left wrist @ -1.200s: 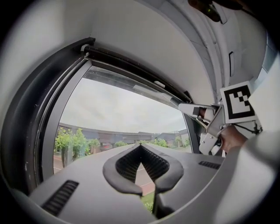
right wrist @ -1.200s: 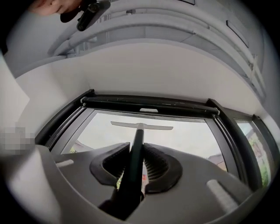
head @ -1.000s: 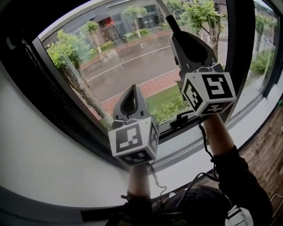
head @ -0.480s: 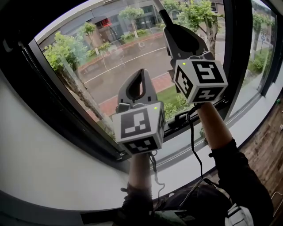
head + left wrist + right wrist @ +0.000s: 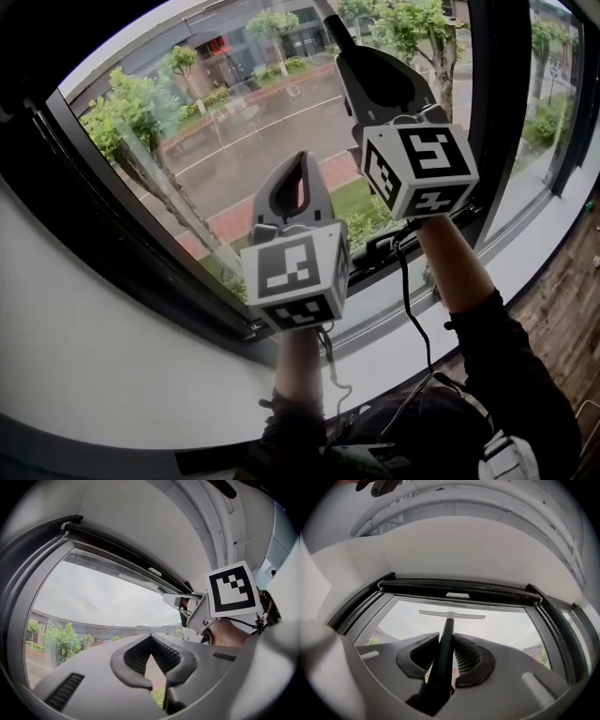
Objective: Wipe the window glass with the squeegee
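Over the last second both grippers have climbed the window: in the head view they now sit higher and a little further left. The tip of the squeegee [image 5: 446, 641] has also crept toward the top edge of that view. This probably means the tool is being carried up to the head of the pane to start a downward pull, so wiping on this stretch looks about to begin rather than be finished.

The right gripper [image 5: 349, 58] is clamped on the dark handle [image 5: 330, 26], with the ribbed pads pressing it from both sides. The left gripper [image 5: 294, 167] has its jaws closed, tips together, with nothing between them. It hangs lower and to the left of the right one, in front of the glass [image 5: 234, 122].

The handle's long axis runs straight out from the jaws, away from the person and up the pane. Its working end points at the top frame [image 5: 459, 588]. The blade [image 5: 464, 615] lies crosswise to the handle, level, and parallel to that frame just below it. It is far from the jaws, near the pale latch at the middle of the frame. No view shows whether the rubber edge is actually pressed against the glass. Street and trees show through the lower pane.
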### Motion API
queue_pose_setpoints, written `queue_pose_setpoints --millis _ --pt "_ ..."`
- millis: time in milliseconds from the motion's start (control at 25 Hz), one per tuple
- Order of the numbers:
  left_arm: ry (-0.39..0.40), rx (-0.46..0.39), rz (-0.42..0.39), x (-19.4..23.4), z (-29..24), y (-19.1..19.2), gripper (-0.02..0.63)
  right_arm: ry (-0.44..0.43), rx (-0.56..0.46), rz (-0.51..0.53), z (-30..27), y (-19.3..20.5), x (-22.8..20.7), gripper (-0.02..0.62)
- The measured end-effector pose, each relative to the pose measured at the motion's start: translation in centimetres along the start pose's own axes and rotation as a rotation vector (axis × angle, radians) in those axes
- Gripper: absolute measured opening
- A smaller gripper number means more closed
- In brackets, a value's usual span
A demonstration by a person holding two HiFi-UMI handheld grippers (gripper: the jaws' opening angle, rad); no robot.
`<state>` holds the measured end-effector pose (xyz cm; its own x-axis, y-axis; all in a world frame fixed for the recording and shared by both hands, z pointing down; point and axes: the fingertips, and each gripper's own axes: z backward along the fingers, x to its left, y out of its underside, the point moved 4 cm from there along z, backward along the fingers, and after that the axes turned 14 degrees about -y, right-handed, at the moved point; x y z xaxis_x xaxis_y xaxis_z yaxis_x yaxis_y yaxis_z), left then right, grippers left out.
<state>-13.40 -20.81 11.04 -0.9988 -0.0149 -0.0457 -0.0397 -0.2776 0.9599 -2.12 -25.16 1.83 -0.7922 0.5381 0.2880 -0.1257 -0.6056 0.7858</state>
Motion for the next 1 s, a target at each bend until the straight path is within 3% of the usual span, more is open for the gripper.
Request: queue_pose_setpoints --millis 1000 --pt "0.004 0.083 0.037 0.1 2.2 4.6 0.000 -0.009 0.086 -0.018 4.2 4.3 2.1 0.095"
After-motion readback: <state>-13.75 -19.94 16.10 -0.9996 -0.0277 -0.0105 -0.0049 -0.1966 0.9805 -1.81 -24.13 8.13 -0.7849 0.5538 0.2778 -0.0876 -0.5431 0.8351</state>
